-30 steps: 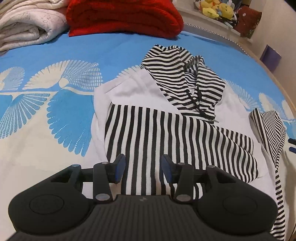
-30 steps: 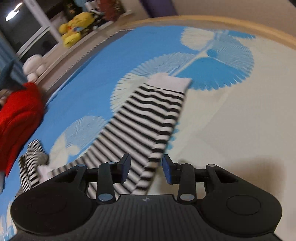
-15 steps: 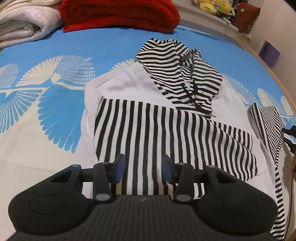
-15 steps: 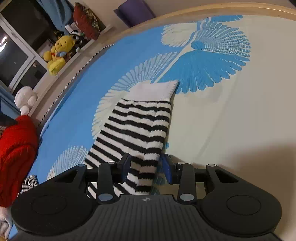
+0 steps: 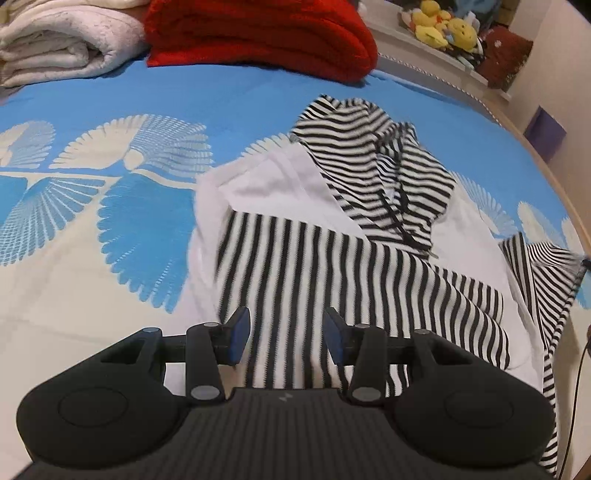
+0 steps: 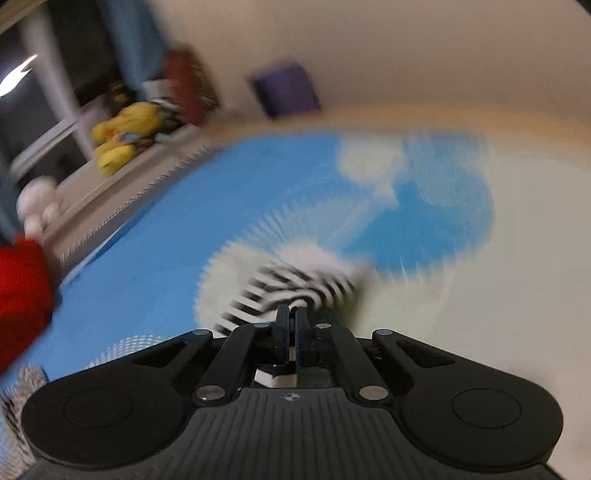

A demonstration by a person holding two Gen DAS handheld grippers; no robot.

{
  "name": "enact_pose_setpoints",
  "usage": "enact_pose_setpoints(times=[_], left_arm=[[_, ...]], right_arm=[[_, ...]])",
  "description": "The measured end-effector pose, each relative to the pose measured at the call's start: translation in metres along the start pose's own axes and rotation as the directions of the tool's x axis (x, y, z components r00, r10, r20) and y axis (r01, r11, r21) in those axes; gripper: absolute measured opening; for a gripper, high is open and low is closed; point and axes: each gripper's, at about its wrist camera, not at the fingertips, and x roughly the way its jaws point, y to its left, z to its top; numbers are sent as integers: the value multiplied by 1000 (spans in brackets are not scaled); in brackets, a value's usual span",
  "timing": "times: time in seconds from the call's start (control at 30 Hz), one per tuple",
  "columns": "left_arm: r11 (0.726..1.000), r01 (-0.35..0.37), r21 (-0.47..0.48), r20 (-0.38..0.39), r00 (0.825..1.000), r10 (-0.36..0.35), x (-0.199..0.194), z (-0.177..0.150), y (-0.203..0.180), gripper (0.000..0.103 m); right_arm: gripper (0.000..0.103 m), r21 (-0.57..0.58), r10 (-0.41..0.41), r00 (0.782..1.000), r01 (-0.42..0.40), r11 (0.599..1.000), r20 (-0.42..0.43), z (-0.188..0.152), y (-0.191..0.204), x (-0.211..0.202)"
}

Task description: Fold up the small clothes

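Observation:
A small hoodie [image 5: 332, 266] lies on the bed, white in the body with a black-and-white striped hood [image 5: 373, 158]. One striped sleeve is folded across its chest. My left gripper [image 5: 286, 328] hovers open just above the hoodie's near edge, nothing between its fingers. The other striped sleeve [image 5: 543, 269] stretches out to the right and is lifted at its end. In the blurred right wrist view my right gripper [image 6: 291, 317] has its jaws closed tight on that sleeve [image 6: 303, 280] near its white cuff, with fabric showing between the pads.
A blue and cream patterned sheet [image 5: 110, 110] covers the bed. A folded red blanket [image 5: 258, 33] and a white one [image 5: 55, 44] lie at the far end. Plush toys [image 5: 443, 26] sit on a ledge behind. The bed's wooden edge [image 5: 554, 184] runs along the right.
My right gripper has gone from open around the sleeve's edge to shut on it and has swung upward, pulling the sleeve end off the sheet. The left gripper has barely shifted.

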Motion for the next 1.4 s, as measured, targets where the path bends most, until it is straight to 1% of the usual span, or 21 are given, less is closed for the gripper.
enact_pose_setpoints(times=[0.1, 0.17, 0.23, 0.27, 0.3, 0.37, 0.47, 0.5, 0.53, 0.57, 0.63, 0.67, 0.73, 0.77, 0.8, 0.9, 1.07, 1.17, 1.23, 1.3, 1.4], left_arm=[[999, -5, -38, 19, 1000, 6, -9, 6, 15, 48], [997, -6, -79, 36, 999, 9, -17, 11, 28, 48], [993, -4, -118, 55, 998, 11, -26, 18, 43, 48], [991, -4, -132, 62, 998, 12, -30, 20, 49, 48], [990, -3, -144, 70, 997, 13, -33, 23, 55, 48], [986, -3, -166, 77, 997, 16, -40, 26, 68, 48], [980, 3, -198, 78, 997, 13, -45, 27, 81, 48], [979, 7, -205, 79, 997, 9, -46, 28, 83, 48], [978, 12, -210, 79, 997, 5, -47, 28, 83, 48], [977, 17, -211, 78, 997, 0, -46, 27, 82, 48], [978, 30, -205, 67, 998, -16, -43, 25, 76, 48], [980, 34, -198, 60, 998, -23, -40, 23, 71, 48], [986, 38, -164, 48, 998, -30, -33, 20, 57, 48], [989, 43, -139, 44, 998, -37, -29, 18, 46, 48], [992, 52, -112, 39, 998, -48, -26, 17, 35, 48], [994, 103, -33, 24, 995, -102, -15, 9, 0, 48], [976, 209, 66, -36, 978, -207, 10, -11, -61, 48], [958, 272, 94, -102, 960, -262, 25, -26, -90, 62], [953, 285, 106, -129, 954, -271, 35, -34, -103, 64], [958, 259, 124, -148, 959, -240, 46, -41, -114, 69], [965, 190, 181, -167, 973, -160, 61, -53, -125, 70]], right_arm=[[1, -215, 137, 985, -113, 970, 101, -6, 72, -43], [1, -329, 305, 947, -257, 909, 102, -22, 122, -80], [1, -451, 487, 873, -419, 788, 39, -50, 171, -124], [1, -502, 581, 813, -520, 691, -42, -71, 195, -150], [1, -522, 630, 761, -604, 602, -154, -91, 214, -169], [2, -502, 611, 676, -728, 467, -412, -136, 246, -198], [3, -446, 522, 597, -802, 396, -609, -183, 256, -227], [4, -450, 494, 593, -805, 387, -636, -190, 254, -234], [8, -459, 477, 604, -796, 394, -638, -192, 252, -237], [13, -461, 463, 625, -779, 425, -628, -190, 248, -238], [18, -432, 462, 646, -757, 490, -608, -180, 239, -231], [20, -412, 463, 667, -734, 540, -584, -173, 232, -223], [22, -377, 428, 726, -661, 648, -538, -160, 217, -207], [24, -342, 380, 761, -598, 725, -525, -152, 208, -194], [26, -298, 352, 776, -553, 778, -524, -146, 201, -182], [26, -141, 300, 774, -444, 885, -557, -135, 166, -145], [26, -40, 191, 767, -271, 962, -612, -133, 124, -106], [24, 65, 195, 734, -202, 977, -650, -138, 102, -88], [24, 116, 221, 718, -193, 974, -660, -140, 95, -83], [24, 121, 224, 713, -193, 974, -664, -137, 97, -84], [24, 117, 219, 710, -191, 975, -669, -136, 98, -85]])
